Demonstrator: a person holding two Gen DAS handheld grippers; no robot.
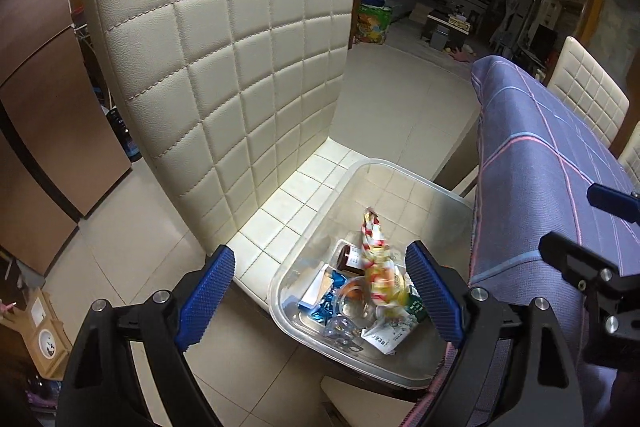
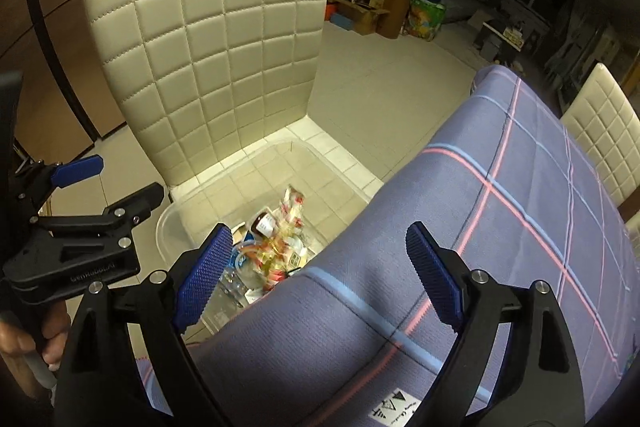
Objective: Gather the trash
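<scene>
Left claw (image 1: 320, 291) stands wide, nothing between its pads; below it the bin (image 1: 408, 175) sits on the chair (image 1: 224, 39) seat — wrappers (image 1: 376, 267), a brown bottle (image 1: 350, 259) and other trash inside; right claw (image 2: 320, 273) gapes too, empty, over the table (image 2: 500, 227) edge — the bin just beyond.

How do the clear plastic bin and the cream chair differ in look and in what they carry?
The clear plastic bin is see-through with smooth walls; the cream chair is opaque, with quilted, stitched squares. The bin holds trash: a red and yellow wrapper and a small brown bottle among it. The chair holds only the bin, which stands on its seat. Both are pale and stand beside the plaid-covered table.
</scene>
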